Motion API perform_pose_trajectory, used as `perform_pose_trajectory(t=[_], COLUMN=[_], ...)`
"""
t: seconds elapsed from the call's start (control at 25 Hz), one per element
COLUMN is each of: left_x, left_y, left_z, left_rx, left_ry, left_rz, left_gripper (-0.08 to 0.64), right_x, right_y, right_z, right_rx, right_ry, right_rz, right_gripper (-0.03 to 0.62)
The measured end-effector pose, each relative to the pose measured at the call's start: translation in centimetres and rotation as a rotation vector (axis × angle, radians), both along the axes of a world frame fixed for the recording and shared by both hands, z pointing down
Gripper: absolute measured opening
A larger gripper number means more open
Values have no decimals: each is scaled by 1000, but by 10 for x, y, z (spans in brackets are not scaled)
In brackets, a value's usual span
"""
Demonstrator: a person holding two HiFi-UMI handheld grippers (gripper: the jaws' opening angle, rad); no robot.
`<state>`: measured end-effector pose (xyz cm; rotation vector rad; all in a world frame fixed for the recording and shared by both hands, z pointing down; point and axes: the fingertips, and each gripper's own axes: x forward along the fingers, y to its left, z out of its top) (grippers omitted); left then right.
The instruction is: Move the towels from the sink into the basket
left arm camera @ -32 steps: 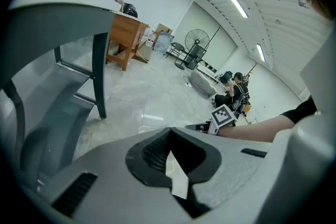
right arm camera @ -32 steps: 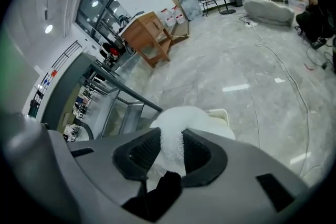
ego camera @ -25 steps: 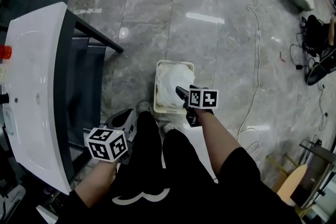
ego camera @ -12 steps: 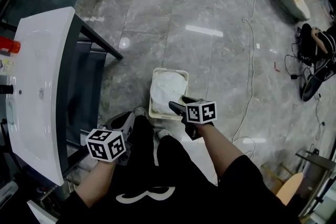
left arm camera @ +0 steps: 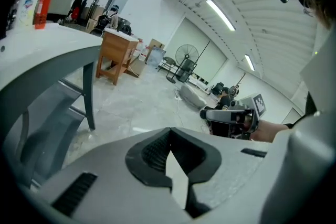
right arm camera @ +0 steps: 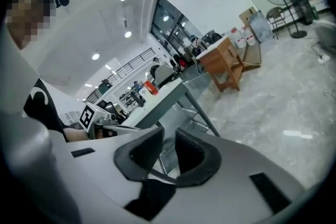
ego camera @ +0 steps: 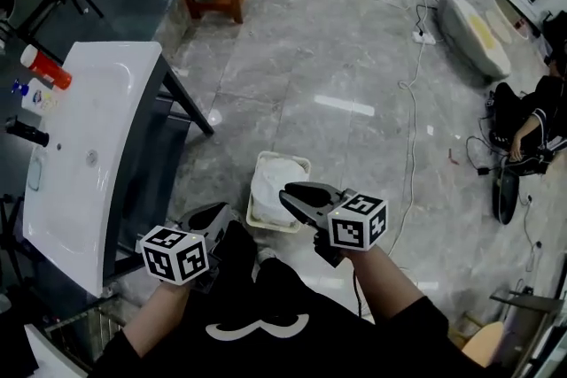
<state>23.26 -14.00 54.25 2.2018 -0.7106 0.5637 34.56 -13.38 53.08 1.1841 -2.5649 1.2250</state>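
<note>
The towels [ego camera: 273, 183] are lying heaped in the basket [ego camera: 283, 158] on the floor [ego camera: 354, 57], at 3 o'clock from the sink [ego camera: 80, 164]. The sink is looking empty, though the angle is steep, so the job is probably finishing. The right gripper [ego camera: 299, 195] jaws have just been closing to a narrow gap with nothing between them. The left gripper [ego camera: 205, 213] jaws are meeting, empty.

Change: right gripper [ego camera: 291, 194] and left gripper [ego camera: 202, 217] both raised.
The right gripper has lifted off the towels [ego camera: 271, 181] in the basket [ego camera: 259, 224]. Its fingers [ego camera: 312, 195] have just been closing to a narrow gap, nothing between them.
</note>
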Motion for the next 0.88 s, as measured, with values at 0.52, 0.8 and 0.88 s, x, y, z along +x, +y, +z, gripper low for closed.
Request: perform_pose_trajectory(t=[0.52, 0.8, 0.88], left_x=[-3, -12, -15], left_y=[34, 53, 53], left_z=[-213, -273, -279], left_rx=[302, 463, 497], left_ry=[308, 321, 308], left_rz=[49, 72, 58], left_gripper=[6, 6, 6], right_x=[-3, -13, -15], right_y=[35, 57, 60], right_z=[-209, -271, -278], right_rx=[395, 542, 566], right_ry=[61, 72, 82], right_rz=[1, -6, -11], right_gripper=[3, 3, 3])
